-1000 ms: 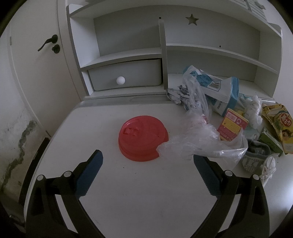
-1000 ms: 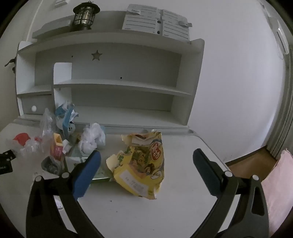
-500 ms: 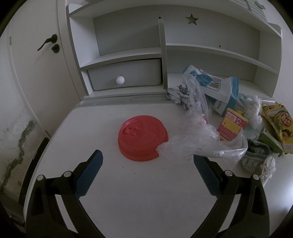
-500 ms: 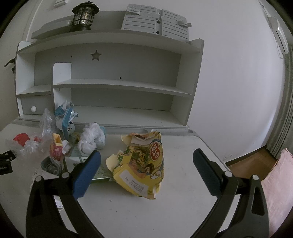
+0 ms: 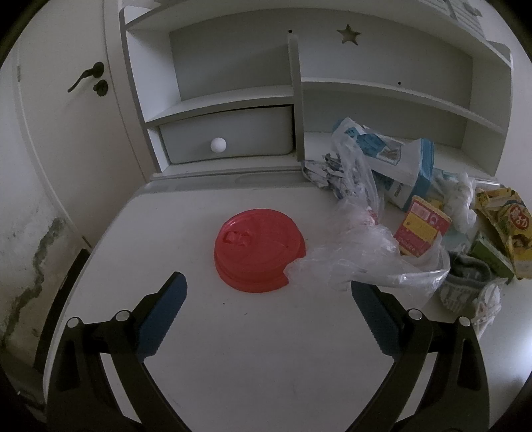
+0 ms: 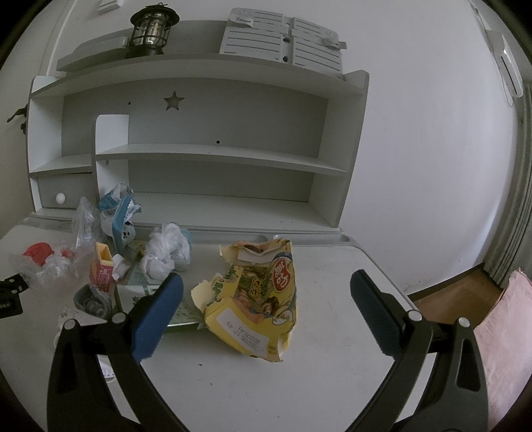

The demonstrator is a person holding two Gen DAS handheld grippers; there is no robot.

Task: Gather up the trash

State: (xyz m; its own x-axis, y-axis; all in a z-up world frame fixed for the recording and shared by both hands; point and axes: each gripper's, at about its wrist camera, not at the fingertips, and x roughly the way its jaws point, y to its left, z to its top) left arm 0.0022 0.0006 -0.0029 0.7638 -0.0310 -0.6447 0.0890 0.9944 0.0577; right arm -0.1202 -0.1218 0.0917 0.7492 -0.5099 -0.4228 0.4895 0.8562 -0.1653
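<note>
Trash lies on a white desk (image 5: 252,335). A red plastic lid (image 5: 257,245) lies flat just ahead of my open, empty left gripper (image 5: 267,292). A clear plastic bag (image 5: 362,256) overlaps its right edge. Right of that are a small red-yellow carton (image 5: 420,231), a blue-white package (image 5: 395,159) and crumpled paper (image 5: 327,171). A torn yellow snack bag (image 6: 257,300) lies just ahead of my open, empty right gripper (image 6: 266,290). A white crumpled bag (image 6: 166,252) and a grey sock (image 6: 91,299) lie to its left.
A white shelf unit (image 6: 212,156) with a drawer (image 5: 226,136) stands at the desk's back. A lantern (image 6: 151,28) sits on top of the shelf unit. A door (image 5: 60,109) is at the left. The desk's right edge drops to a wooden floor (image 6: 455,295).
The right gripper has edged slightly forward toward the yellow snack bag. The left gripper has hardly moved.
</note>
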